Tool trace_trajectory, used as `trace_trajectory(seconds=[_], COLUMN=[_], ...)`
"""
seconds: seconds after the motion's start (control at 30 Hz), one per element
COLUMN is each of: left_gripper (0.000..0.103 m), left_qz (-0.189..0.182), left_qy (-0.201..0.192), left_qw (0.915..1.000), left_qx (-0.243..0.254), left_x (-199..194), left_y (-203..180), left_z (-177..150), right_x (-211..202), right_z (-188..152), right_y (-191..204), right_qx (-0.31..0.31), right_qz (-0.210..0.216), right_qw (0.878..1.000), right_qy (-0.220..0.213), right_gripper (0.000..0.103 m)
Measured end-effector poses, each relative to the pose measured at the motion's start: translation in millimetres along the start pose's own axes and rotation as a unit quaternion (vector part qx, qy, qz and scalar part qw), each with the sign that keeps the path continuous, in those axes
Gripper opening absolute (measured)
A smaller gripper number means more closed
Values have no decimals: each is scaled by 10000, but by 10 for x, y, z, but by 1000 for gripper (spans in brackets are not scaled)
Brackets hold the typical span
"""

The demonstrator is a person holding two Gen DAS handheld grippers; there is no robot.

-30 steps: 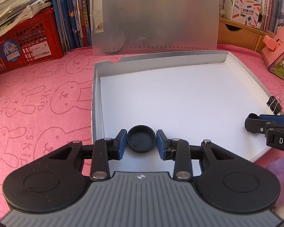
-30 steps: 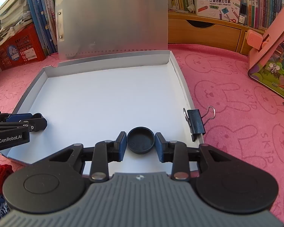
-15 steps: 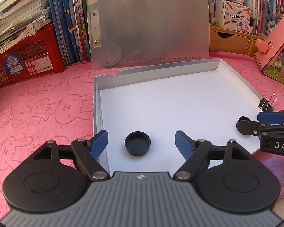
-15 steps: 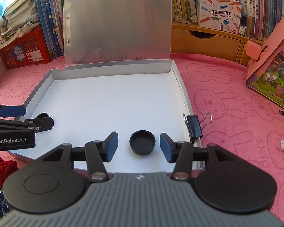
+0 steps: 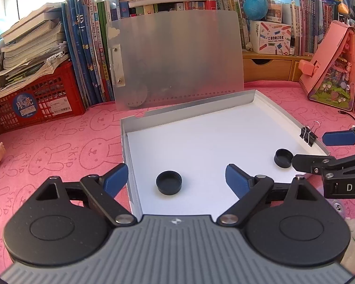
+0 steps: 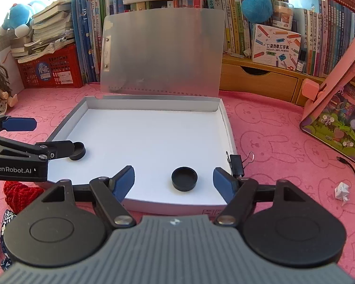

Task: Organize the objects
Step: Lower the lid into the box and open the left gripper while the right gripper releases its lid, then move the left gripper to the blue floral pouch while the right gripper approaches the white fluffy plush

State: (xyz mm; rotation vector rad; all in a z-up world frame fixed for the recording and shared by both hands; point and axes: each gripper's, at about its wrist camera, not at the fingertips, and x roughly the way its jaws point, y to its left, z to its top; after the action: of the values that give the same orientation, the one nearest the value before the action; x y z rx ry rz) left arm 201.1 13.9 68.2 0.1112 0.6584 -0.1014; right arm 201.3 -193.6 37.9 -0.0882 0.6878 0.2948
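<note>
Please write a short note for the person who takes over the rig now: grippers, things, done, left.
Left gripper: open, jaws just opened, cap between them but not gripped.
Right gripper: the same.
Both black caps, left cap and right cap, lie in the open white box.
Binder clip sits at the box's right edge.
Done: caps placed.
Left: probably the clip, then the lid.

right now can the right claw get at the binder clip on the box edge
Probably yes. The binder clip sits clipped on the box's right wall, just beyond the right claw's right finger. Its jaws, just opened, stand wide with only a black cap lying loose between them; nothing blocks a short sideways shift.
</note>
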Motion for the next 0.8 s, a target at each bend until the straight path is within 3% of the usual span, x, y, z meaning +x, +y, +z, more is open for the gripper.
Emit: trace_trajectory(seconds=[0.23, 0.8], left_gripper=[92, 93], left_qz=[-50, -126], left_qy=[-278, -438], left_qw=[9996, 9987], left_qx=[50, -247], left_x=[-320, -877], left_y=[-10, 51], left_z=[-160, -745], right_x=[-271, -688], right_z=[-111, -590], right_y=[59, 21], right_qx=[-187, -287], right_qz=[39, -75], right_qw=[9995, 9984], right_qy=[-254, -486], right_gripper=[88, 91])
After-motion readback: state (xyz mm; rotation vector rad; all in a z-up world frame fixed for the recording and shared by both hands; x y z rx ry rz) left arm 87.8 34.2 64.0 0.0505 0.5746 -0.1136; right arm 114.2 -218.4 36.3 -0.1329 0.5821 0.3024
